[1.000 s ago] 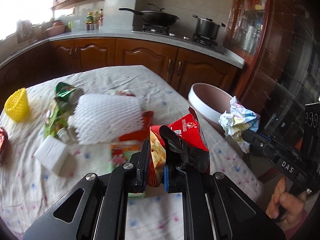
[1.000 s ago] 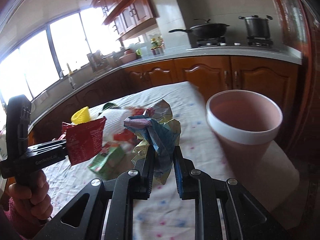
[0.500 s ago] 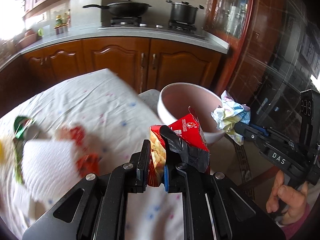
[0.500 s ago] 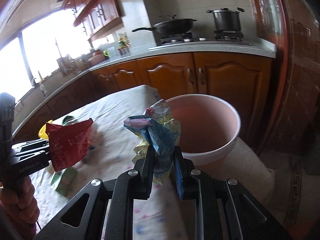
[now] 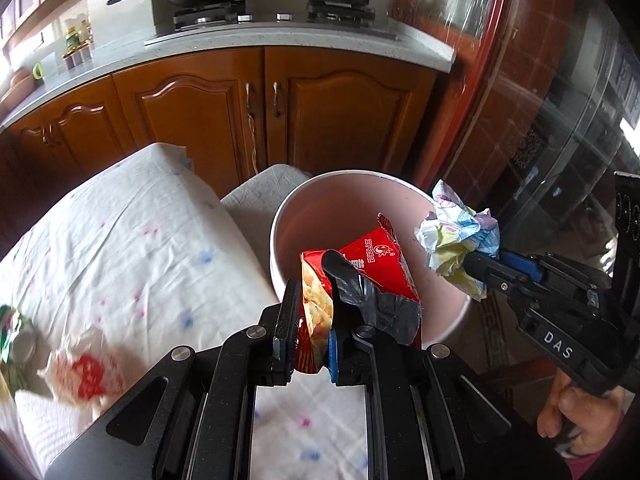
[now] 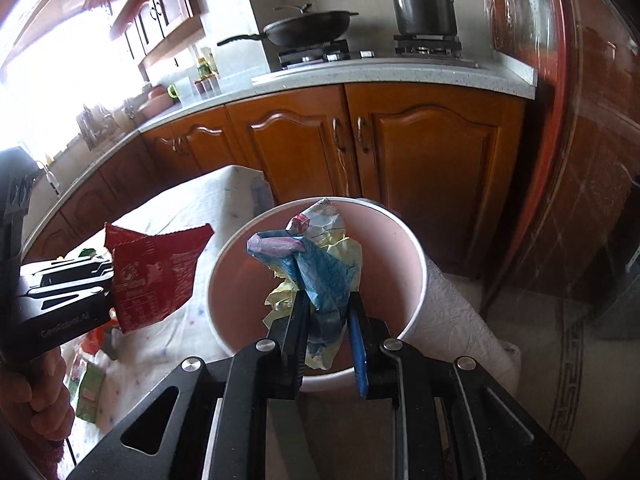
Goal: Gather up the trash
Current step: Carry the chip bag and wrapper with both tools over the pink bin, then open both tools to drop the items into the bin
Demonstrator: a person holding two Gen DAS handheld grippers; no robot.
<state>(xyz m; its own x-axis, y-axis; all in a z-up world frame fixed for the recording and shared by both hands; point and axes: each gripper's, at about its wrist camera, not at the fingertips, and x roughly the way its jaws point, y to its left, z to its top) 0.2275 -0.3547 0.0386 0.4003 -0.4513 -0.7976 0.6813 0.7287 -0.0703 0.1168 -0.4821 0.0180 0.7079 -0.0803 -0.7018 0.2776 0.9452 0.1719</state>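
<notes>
My left gripper point(image 5: 314, 322) is shut on a red snack bag point(image 5: 372, 268) and holds it over the near rim of the pink bin point(image 5: 320, 204). My right gripper point(image 6: 326, 320) is shut on a crumpled colourful wrapper point(image 6: 324, 264) and holds it above the pink bin's point(image 6: 396, 248) opening. The right gripper also shows in the left wrist view point(image 5: 478, 266) with the wrapper point(image 5: 456, 236) over the bin's right rim. The left gripper shows in the right wrist view point(image 6: 106, 276) with the red bag point(image 6: 156, 272), left of the bin.
The bin stands on a white padded stool point(image 6: 460, 320) beside the table with a spotted white cloth point(image 5: 120, 240). More trash lies at the table's left: a green can point(image 5: 12, 332), a red-printed wrapper point(image 5: 86, 372), a green packet point(image 6: 88, 392). Wooden cabinets point(image 5: 240, 112) stand behind.
Both grippers have moved right from the table toward the bin with their trash. The red bag and the crumpled wrapper now hang over the bin.
</notes>
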